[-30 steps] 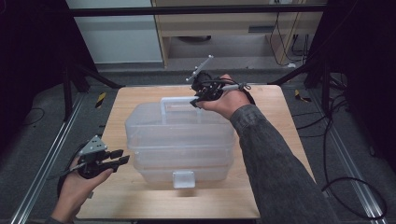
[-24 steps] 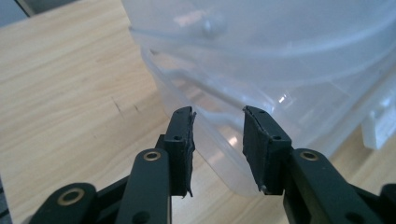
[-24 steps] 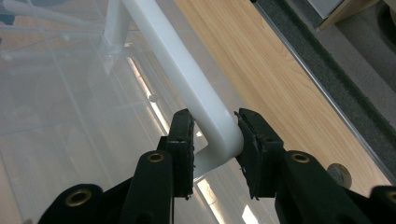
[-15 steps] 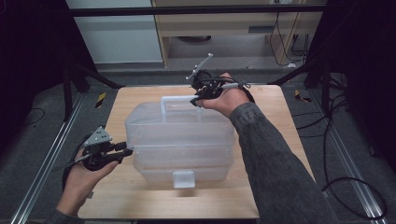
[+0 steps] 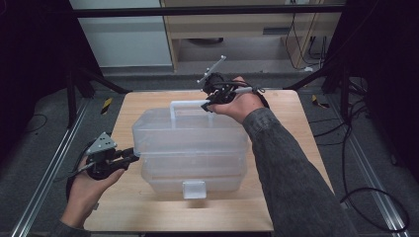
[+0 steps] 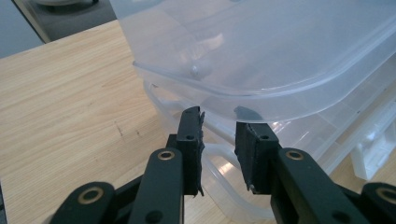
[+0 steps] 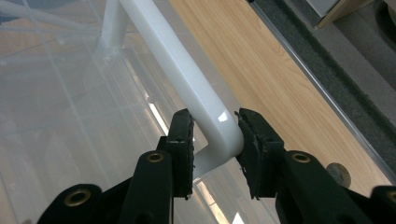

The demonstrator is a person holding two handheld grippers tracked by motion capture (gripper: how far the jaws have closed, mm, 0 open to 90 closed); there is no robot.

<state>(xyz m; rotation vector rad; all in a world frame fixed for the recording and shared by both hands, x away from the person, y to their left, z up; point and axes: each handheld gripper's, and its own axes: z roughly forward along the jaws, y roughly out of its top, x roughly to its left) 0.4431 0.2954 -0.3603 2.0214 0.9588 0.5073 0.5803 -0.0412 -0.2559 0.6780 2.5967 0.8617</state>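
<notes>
The clear storage box (image 5: 190, 148) sits mid-table, long axis running nine to three. The right gripper (image 5: 211, 102) is clamped on its white handle (image 5: 188, 104) at twelve o'clock. The left gripper (image 5: 132, 156) — jaws just closing, nothing pinched yet — straddles the lid rim (image 6: 219, 88) at nine.

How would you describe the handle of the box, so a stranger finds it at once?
On the wooden table stands a clear plastic box. From the far edge of its lid rises the handle, with the right gripper clamped on its right corner. It is opaque white, unlike the see-through box.
</notes>
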